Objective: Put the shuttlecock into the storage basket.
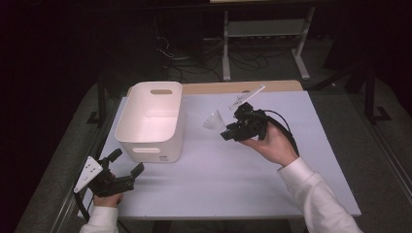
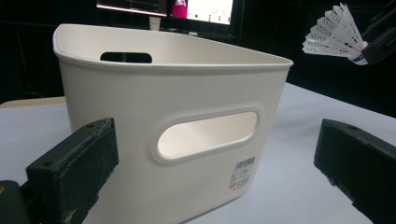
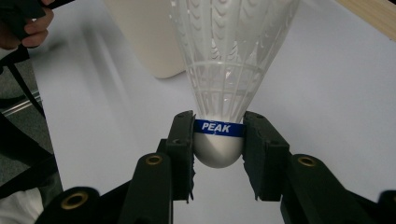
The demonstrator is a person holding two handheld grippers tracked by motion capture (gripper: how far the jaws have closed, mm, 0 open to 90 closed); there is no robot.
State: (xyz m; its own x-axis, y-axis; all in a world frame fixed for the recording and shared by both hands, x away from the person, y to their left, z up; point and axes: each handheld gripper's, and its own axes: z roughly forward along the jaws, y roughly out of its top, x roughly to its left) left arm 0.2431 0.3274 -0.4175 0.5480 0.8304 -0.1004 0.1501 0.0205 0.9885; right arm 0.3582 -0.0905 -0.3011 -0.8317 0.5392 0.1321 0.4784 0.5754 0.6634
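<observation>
While the right gripper [image 3: 218,140] clamps a shuttlecock [image 3: 229,70] above mid-table [image 1: 218,184], the left gripper [image 1: 127,162] sits released by the front-left corner, facing the bin [image 1: 151,121].

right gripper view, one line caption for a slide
Right gripper shut on a shuttlecock by its cork, held above the table.
</observation>
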